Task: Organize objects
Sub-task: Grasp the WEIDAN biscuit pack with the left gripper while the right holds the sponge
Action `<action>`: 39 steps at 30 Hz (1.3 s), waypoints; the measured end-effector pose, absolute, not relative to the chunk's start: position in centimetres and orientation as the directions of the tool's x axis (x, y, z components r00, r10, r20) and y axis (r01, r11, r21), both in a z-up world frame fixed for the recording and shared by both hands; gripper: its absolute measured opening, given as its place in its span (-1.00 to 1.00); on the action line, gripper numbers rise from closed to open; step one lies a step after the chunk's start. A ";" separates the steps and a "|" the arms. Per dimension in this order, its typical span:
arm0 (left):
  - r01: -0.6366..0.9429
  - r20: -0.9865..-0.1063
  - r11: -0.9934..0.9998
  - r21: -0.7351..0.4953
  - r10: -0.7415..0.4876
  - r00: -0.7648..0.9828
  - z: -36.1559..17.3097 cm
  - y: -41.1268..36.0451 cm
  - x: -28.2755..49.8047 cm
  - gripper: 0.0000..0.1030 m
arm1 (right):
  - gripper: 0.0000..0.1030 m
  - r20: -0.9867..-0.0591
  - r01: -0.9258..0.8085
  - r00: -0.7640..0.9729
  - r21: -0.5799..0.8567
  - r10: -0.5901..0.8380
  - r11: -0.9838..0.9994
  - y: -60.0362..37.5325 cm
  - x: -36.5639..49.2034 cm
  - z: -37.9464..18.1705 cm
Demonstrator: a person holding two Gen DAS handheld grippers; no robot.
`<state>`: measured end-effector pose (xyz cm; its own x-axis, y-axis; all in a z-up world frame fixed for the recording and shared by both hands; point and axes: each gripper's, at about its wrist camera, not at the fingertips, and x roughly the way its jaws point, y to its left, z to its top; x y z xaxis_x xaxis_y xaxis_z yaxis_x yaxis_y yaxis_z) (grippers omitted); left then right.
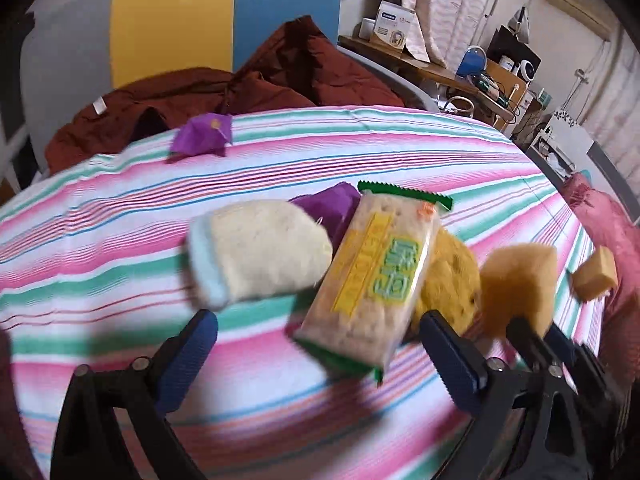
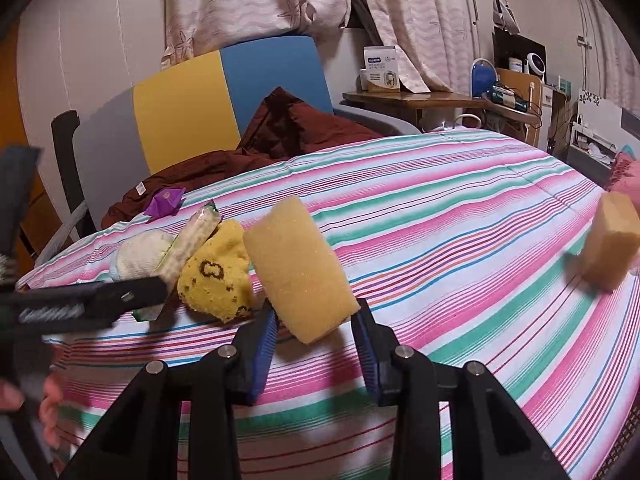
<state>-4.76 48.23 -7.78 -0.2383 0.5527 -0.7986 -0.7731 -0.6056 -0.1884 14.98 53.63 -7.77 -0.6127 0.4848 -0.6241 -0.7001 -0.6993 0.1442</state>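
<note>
Sponge [image 2: 300,268] upright, tilted left, claw-gripped [image 2: 316,328]

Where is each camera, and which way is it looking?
Left wrist: on the left gripper, looking forward and down at the cracker pack and white sock; its open blue fingers show.
Right wrist: on the right gripper, looking forward and down at the sponge between its fingers; the left gripper and a hand show at the left.
Both see: the pack, sock, sponge, yellow sock, striped cloth, a second sponge.
</note>
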 end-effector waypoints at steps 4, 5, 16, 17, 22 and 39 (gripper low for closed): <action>-0.794 -0.785 -0.556 -0.244 0.595 -0.175 -8.4 49.2 -5.0 0.59 | -0.29 -0.622 -0.699 -0.611 0.133 0.490 -0.702 53.5 15.0 -7.8; -0.792 -0.780 -0.555 -0.252 0.601 -0.173 -8.5 49.2 -5.0 0.51 | -0.29 -0.621 -0.700 -0.611 0.133 0.491 -0.702 53.5 15.0 -7.8; -0.828 -0.772 -0.523 -0.200 0.605 -0.195 -8.6 47.3 -2.6 -0.01 | -0.30 -0.614 -0.703 -0.605 0.114 0.506 -0.702 53.3 14.9 -7.7; -0.830 -0.773 -0.522 -0.197 0.604 -0.196 -8.7 47.0 -2.5 -0.01 | -0.30 -0.614 -0.703 -0.605 0.114 0.507 -0.702 53.3 14.9 -7.6; -0.826 -0.784 -0.535 -0.180 0.585 -0.207 -8.6 44.7 -1.2 -0.03 | -0.31 -0.613 -0.705 -0.596 0.089 0.519 -0.704 53.1 14.7 -7.6; -0.847 -0.801 -0.532 -0.001 0.508 -0.318 -8.9 45.3 0.7 -0.05 | -0.31 -0.613 -0.709 -0.580 0.056 0.536 -0.703 53.0 14.4 -7.5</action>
<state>0.70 45.31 -8.86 -0.3177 0.5079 -0.8007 -0.8470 -0.5317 -0.0011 14.37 52.97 -7.52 -0.5803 0.5364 -0.6128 -0.7089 -0.7031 0.0559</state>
